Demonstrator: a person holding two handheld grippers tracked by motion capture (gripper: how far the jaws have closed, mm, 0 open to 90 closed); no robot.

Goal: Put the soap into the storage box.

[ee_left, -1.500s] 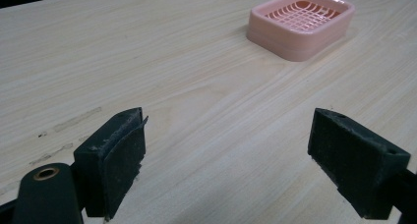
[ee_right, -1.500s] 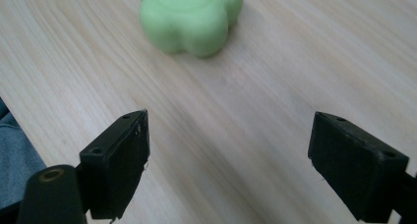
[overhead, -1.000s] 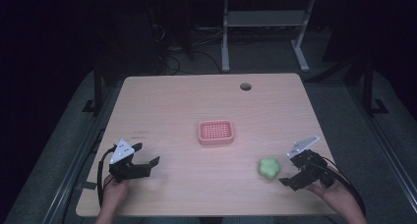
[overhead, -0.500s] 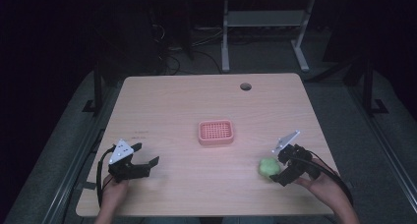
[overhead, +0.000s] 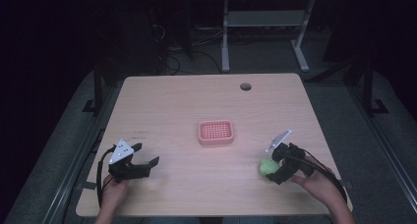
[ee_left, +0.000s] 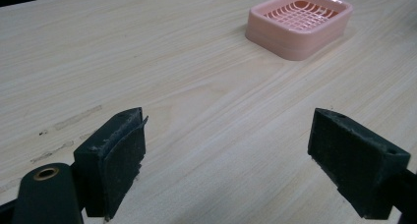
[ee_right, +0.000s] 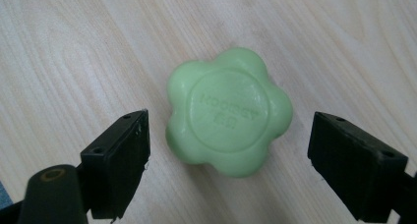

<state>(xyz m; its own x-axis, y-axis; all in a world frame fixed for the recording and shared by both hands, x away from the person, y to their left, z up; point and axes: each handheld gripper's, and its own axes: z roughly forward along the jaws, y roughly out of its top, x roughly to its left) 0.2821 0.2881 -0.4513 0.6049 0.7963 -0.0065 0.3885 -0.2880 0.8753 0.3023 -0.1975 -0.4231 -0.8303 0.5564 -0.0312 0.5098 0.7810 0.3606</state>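
A green flower-shaped soap (overhead: pixel 266 167) (ee_right: pixel 229 111) lies flat on the wooden table (overhead: pixel 196 106) near its front right. My right gripper (overhead: pixel 273 169) (ee_right: pixel 228 172) is open just over it, its jaws standing on either side of the soap without touching. A pink slotted soap dish (overhead: pixel 215 132) (ee_left: pixel 300 21) sits at the table's middle, empty. Over the front left of the table my left gripper (overhead: pixel 147 154) (ee_left: pixel 228 167) hangs open with only bare wood between its jaws, pointing toward the dish.
A round cable hole (overhead: pixel 245 86) is set in the table's far side. Beyond the table stand a white desk frame (overhead: pixel 265 22) and tangled cables on a dark floor. A broad stretch of bare wood lies between the dish and both grippers.
My right gripper has moved left and forward from beside the soap until its jaws straddle it. The left gripper, the soap and the dish have stayed put.
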